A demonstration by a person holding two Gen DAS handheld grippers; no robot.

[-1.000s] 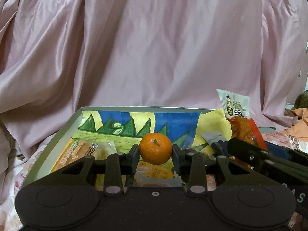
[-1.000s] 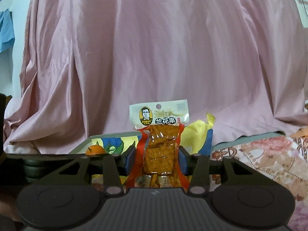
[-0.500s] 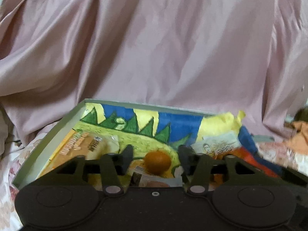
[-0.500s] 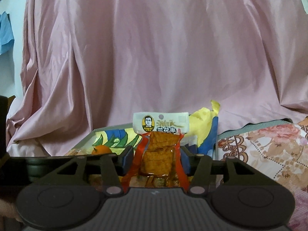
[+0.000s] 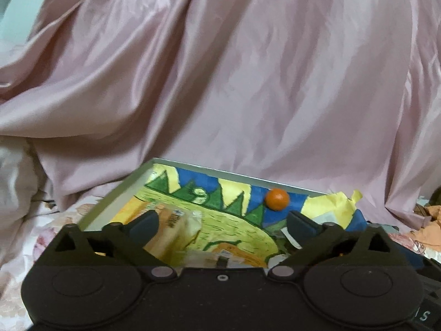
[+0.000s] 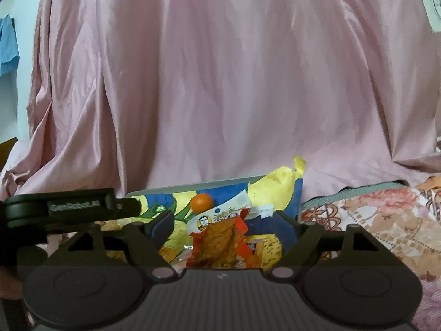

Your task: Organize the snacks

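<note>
A tray-like box [image 5: 115, 195] lined with a blue, yellow and green drawing holds several snack packets [image 5: 171, 229]. A small orange [image 5: 277, 198] rests against the box's far wall, well ahead of my left gripper [image 5: 222, 220]. That gripper's jaws are opening wide with nothing between them. In the right wrist view the orange [image 6: 202, 202] and the box [image 6: 193, 186] show again. My right gripper [image 6: 223, 220] is opening too. A red-and-orange tofu snack packet [image 6: 217, 237] leans tilted between its fingers, and the pads stand apart from it. The left gripper's body [image 6: 69, 209] reaches in from the left.
Pink satin cloth [image 5: 220, 82] hangs behind the box. A floral bedsheet [image 6: 372, 220] spreads to the right, with orange fabric [image 5: 430, 215] at the far right. The lining paper's yellow corner [image 6: 286, 176] sticks up above the box's right end.
My left jaws opened and let go of the orange, which now lies at the box's far wall; the gripper drew back. My right jaws opened and the packet sank and tilted.
</note>
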